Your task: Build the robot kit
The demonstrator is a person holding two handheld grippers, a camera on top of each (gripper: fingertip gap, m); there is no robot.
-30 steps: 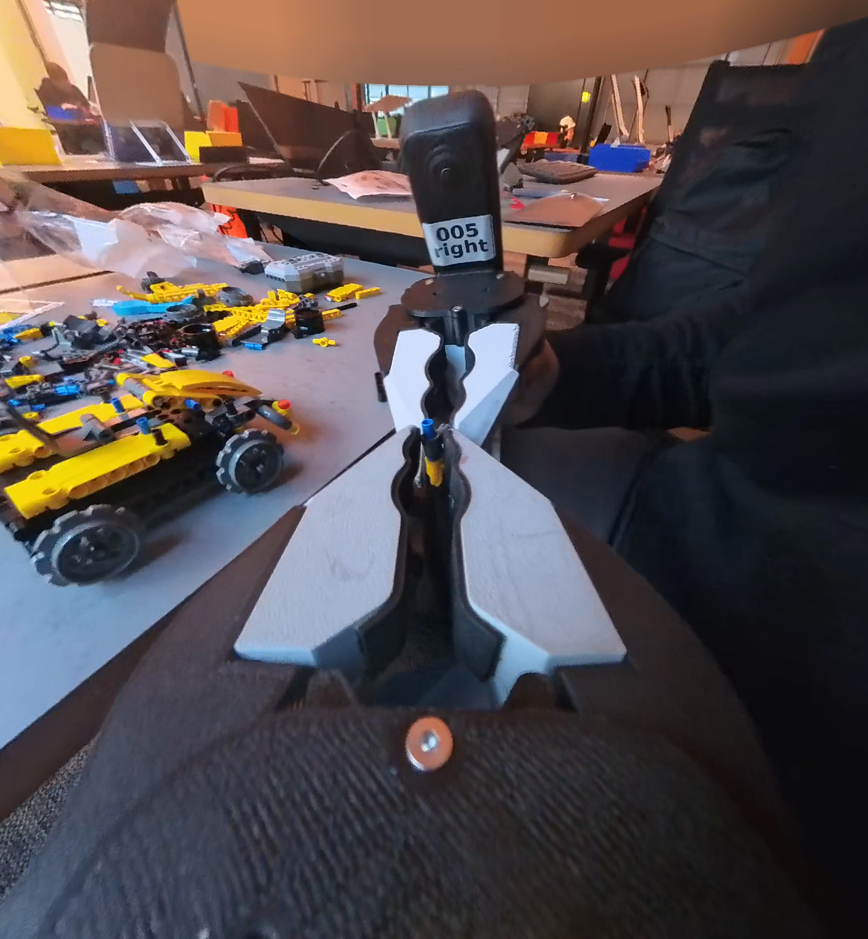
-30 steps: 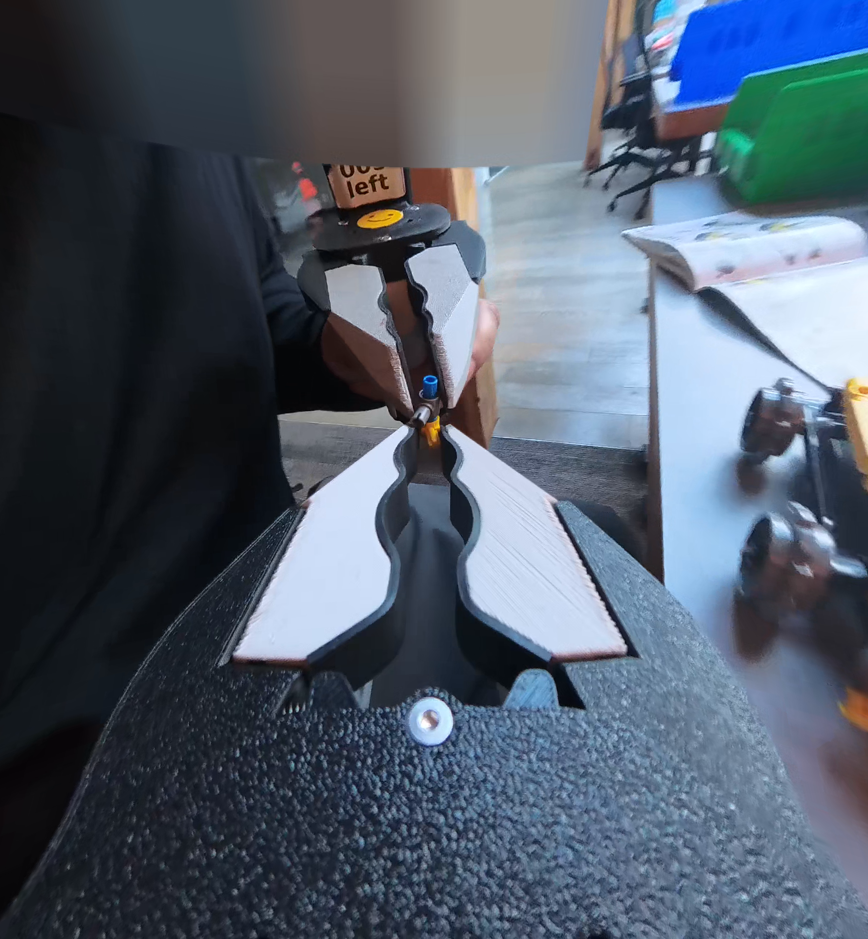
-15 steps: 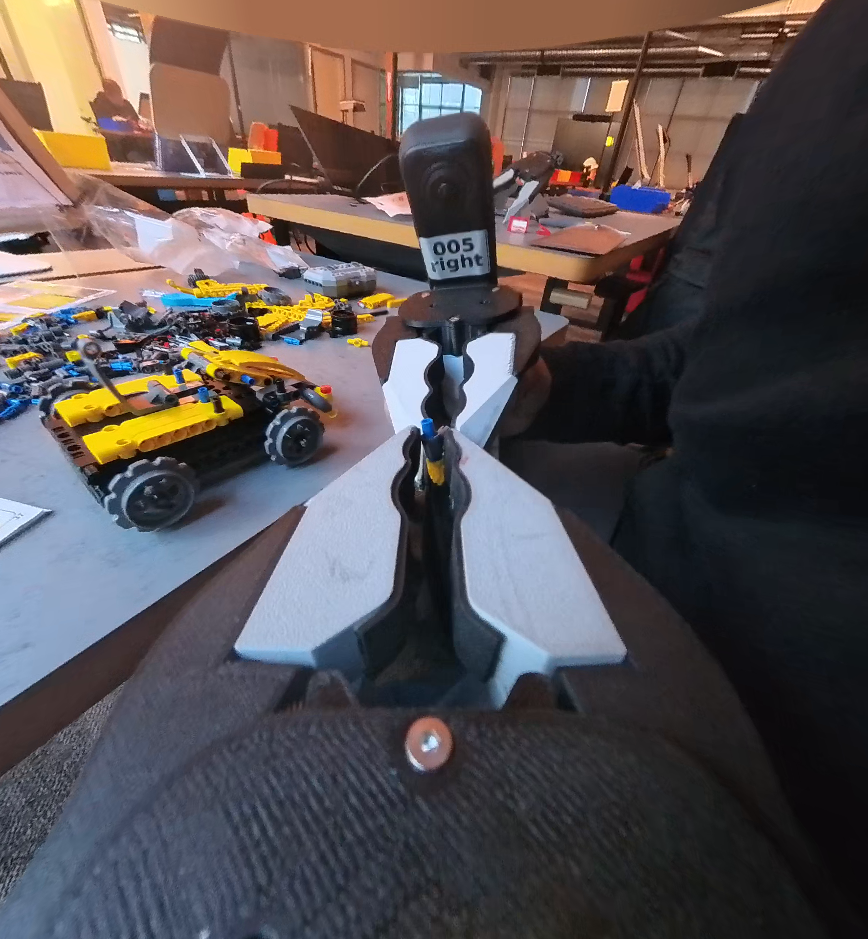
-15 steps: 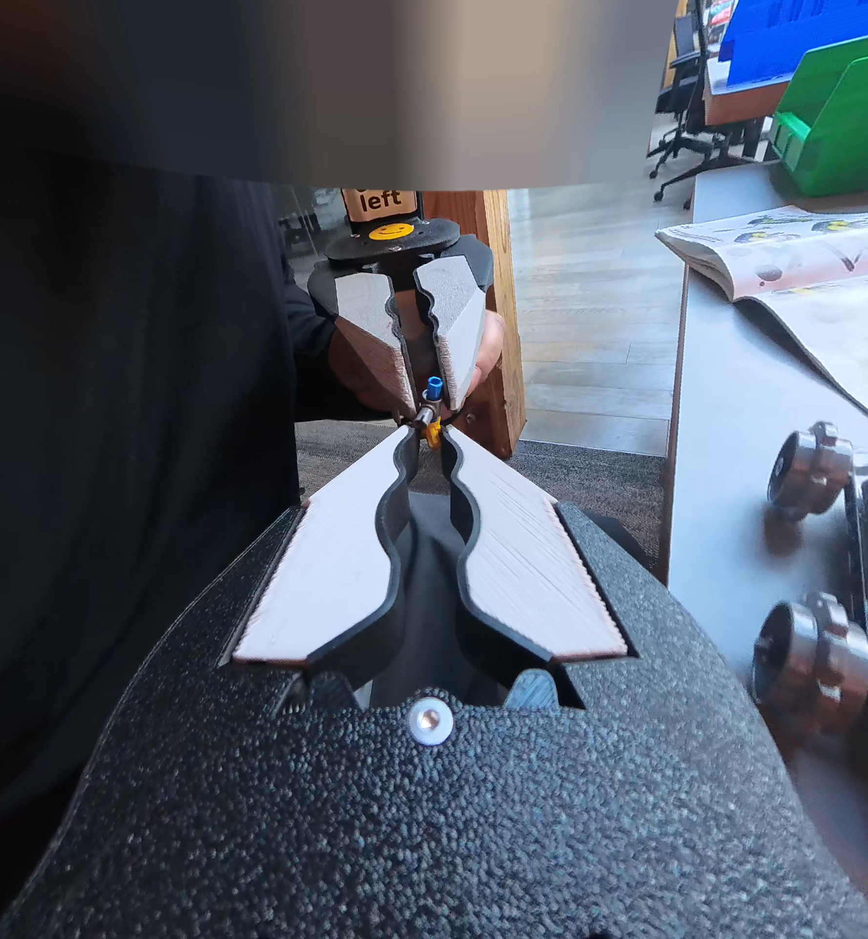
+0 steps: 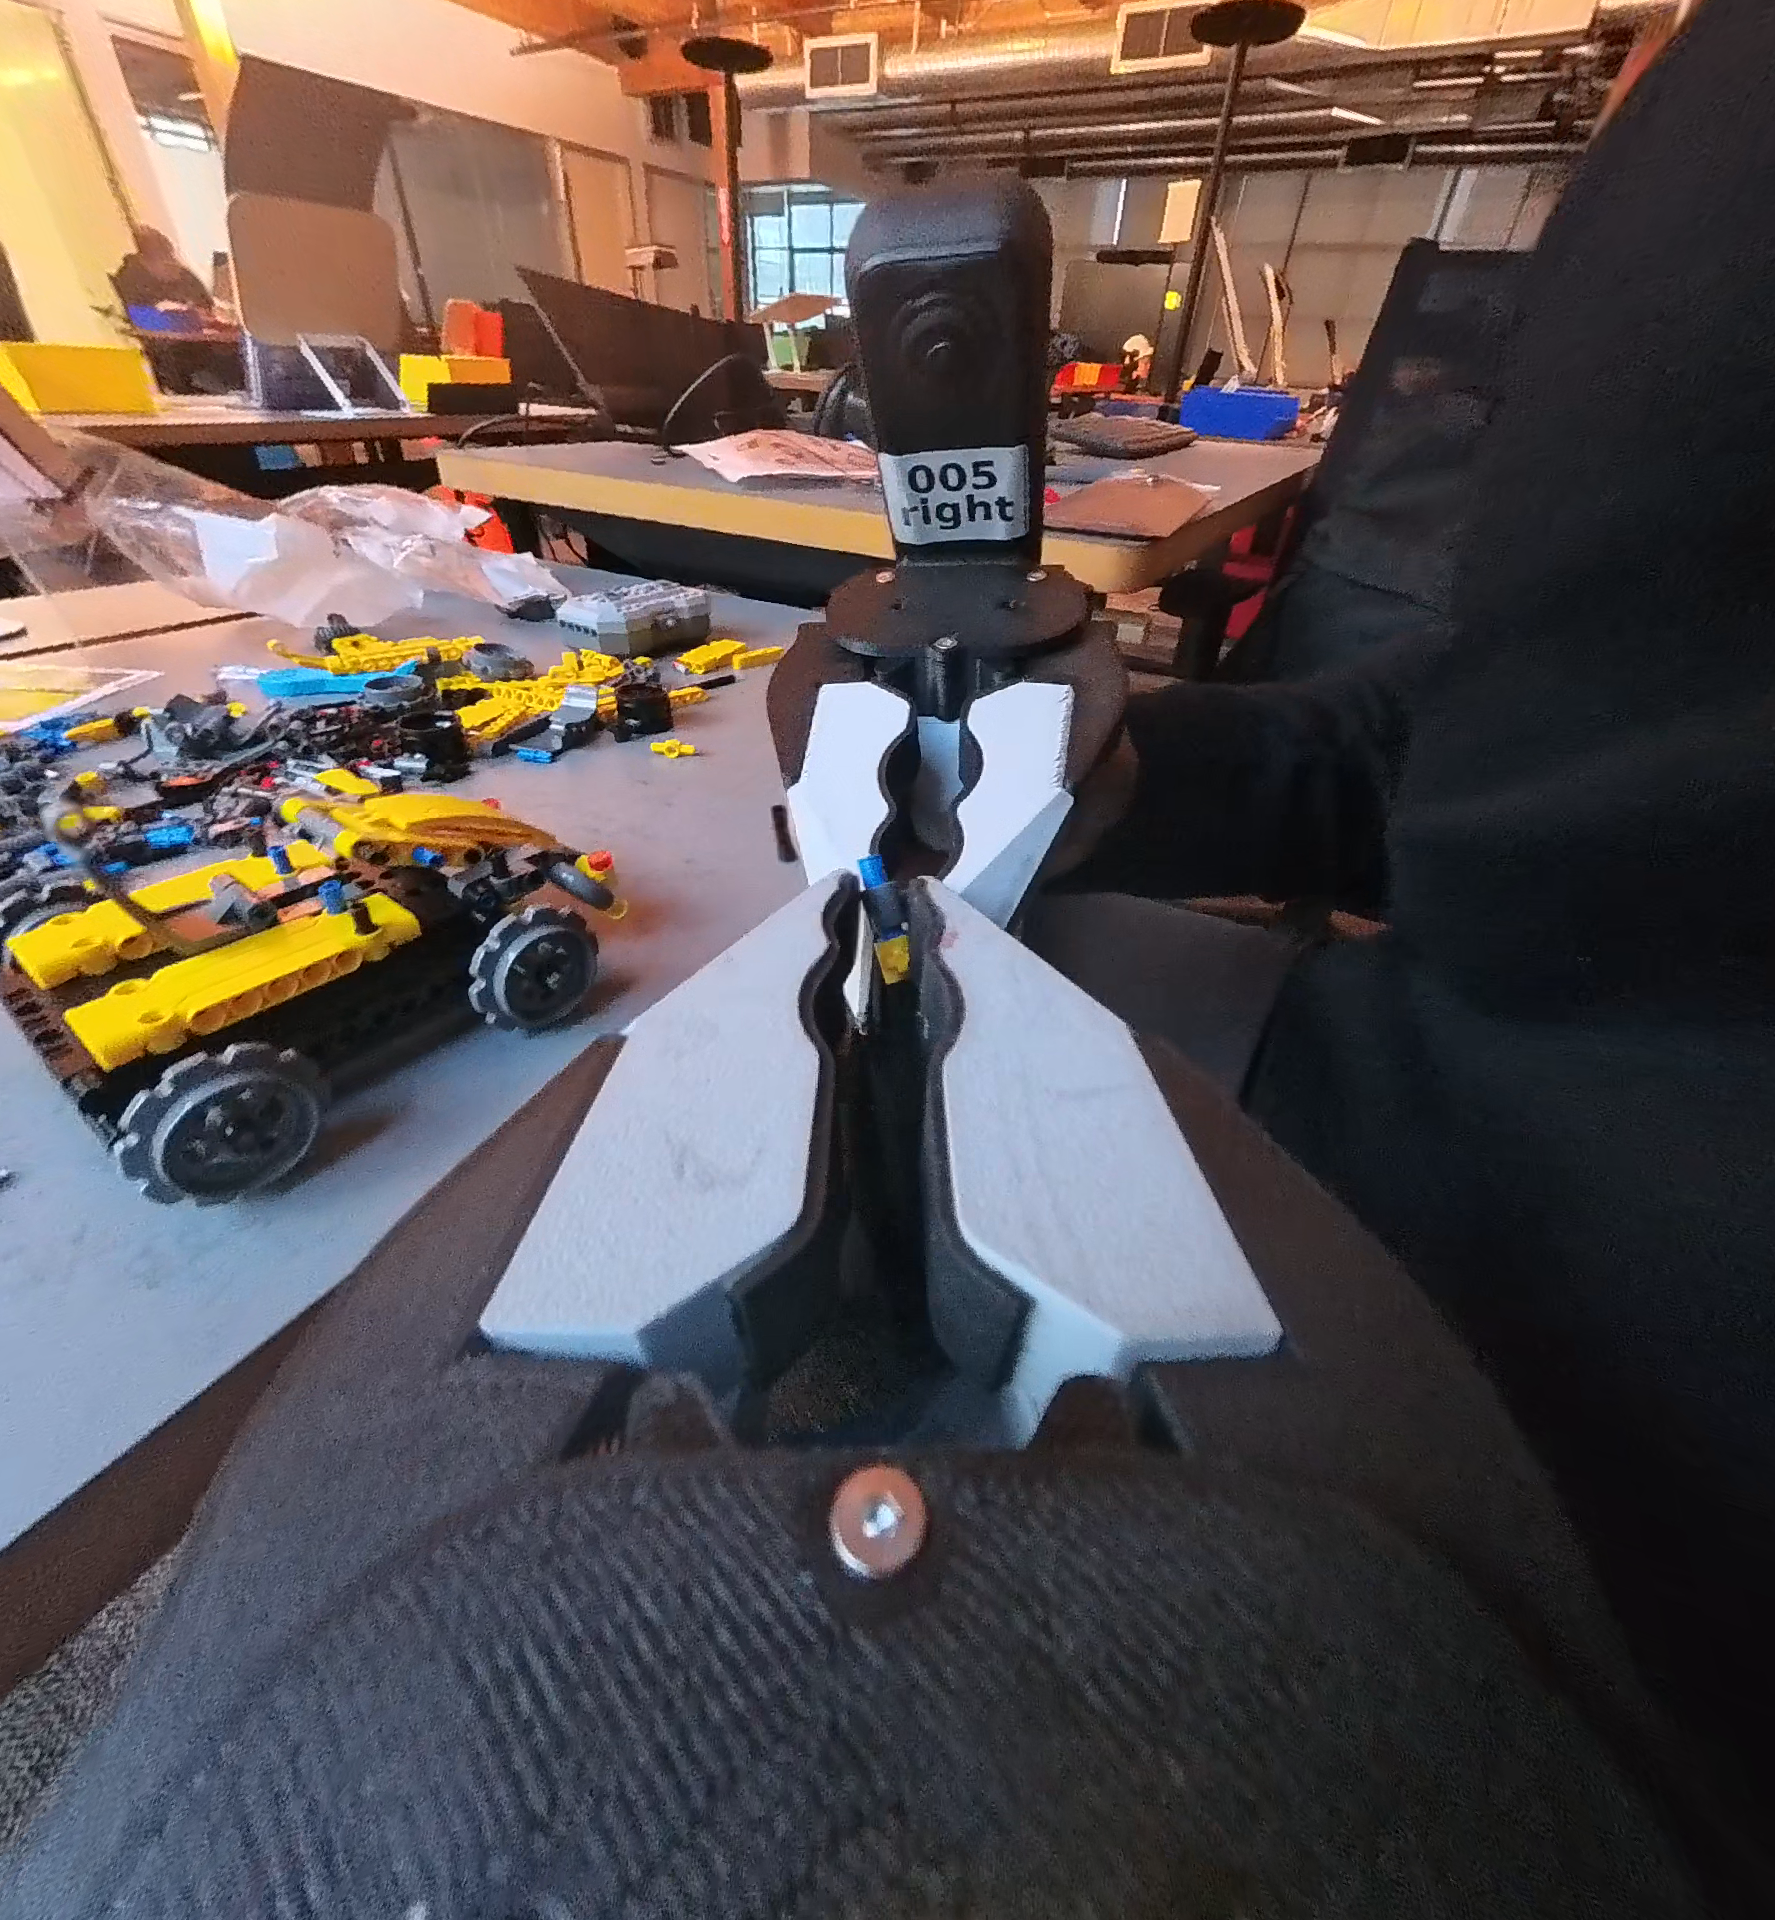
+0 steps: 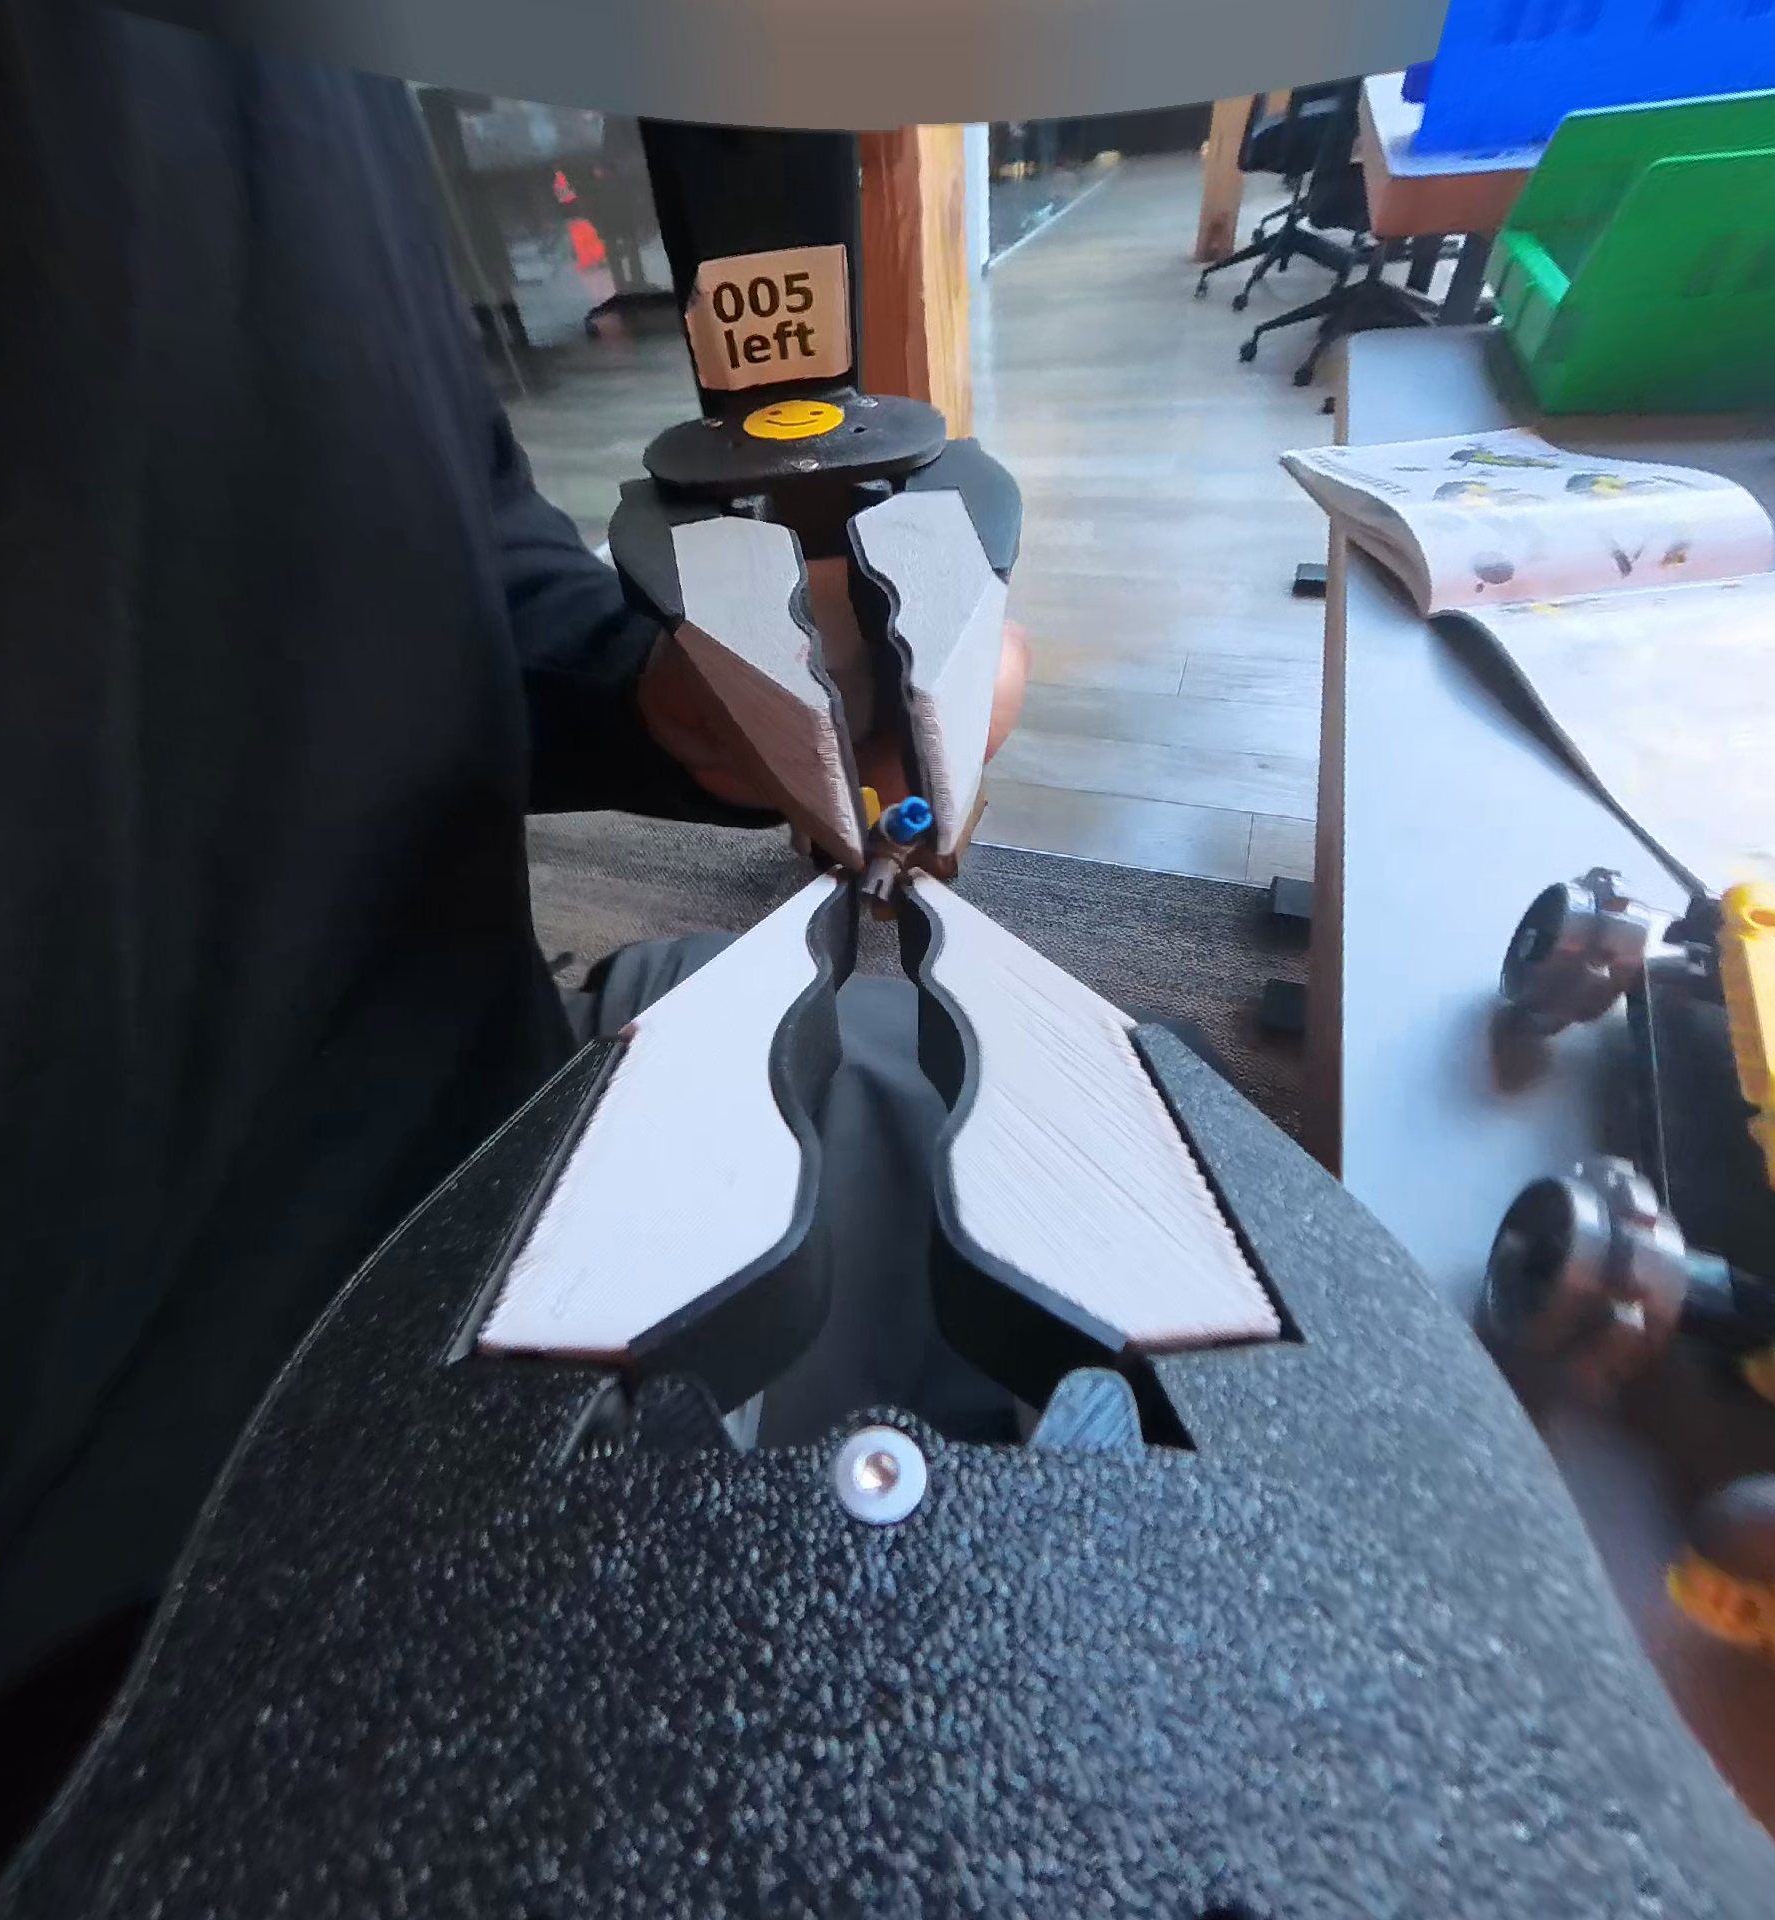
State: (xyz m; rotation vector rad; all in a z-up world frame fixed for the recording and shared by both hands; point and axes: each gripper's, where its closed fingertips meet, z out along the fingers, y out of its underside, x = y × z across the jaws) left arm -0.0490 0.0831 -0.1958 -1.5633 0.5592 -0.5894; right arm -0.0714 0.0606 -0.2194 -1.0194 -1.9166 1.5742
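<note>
Left wrist view: left gripper [image 5: 881,914] at frame centre clenched on a small yellow-and-blue pin assembly [image 5: 888,925], tip to tip with right gripper [image 6: 875,896] pinching the same piece, yellow toy car [image 5: 280,966] left on grey table [image 5: 62,1299].

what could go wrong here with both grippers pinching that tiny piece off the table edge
1. The small blue, black and yellow part is pinched only at the fingertips of the left gripper and right gripper; it may slip.
2. It is held beyond the table edge, so a drop likely lands on carpet.
</note>
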